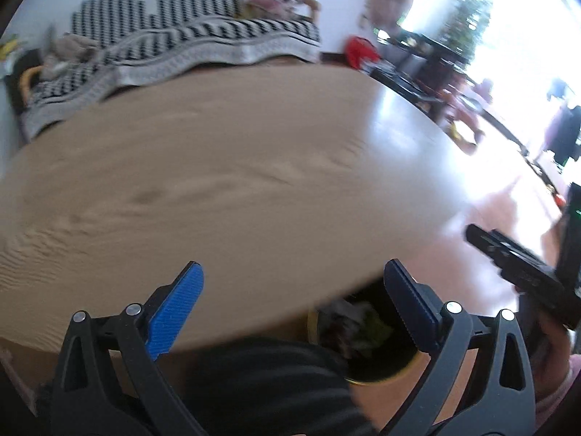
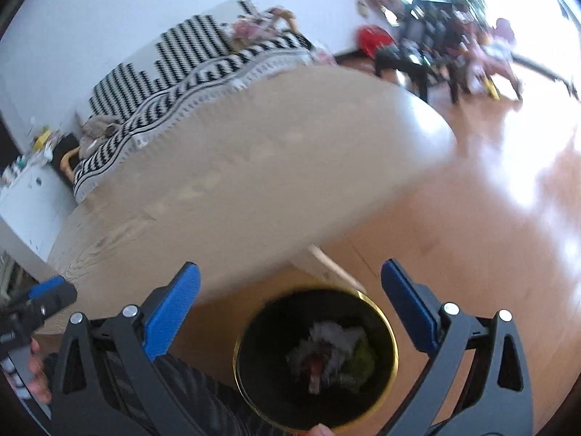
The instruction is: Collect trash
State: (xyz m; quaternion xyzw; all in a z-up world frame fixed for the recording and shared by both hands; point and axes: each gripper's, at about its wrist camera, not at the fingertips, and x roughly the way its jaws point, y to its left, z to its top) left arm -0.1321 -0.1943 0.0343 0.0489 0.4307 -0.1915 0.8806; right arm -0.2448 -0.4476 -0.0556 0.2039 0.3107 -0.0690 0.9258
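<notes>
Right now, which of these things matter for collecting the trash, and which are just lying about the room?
Part of the job:
- black bin with gold rim
- crumpled trash inside it
- left tool and right tool, both open and empty

Just lying about:
- wooden table
- striped blanket
- red object on the far floor

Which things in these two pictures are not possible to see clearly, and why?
- Trash in the bin, right wrist view: blurred; only white, green and reddish scraps show.
- Bin, left wrist view: mostly hidden by the table edge and the left gripper fingers.
- Things on the striped sofa: too blurred to name.
- Room by the window: washed out by glare.
</notes>
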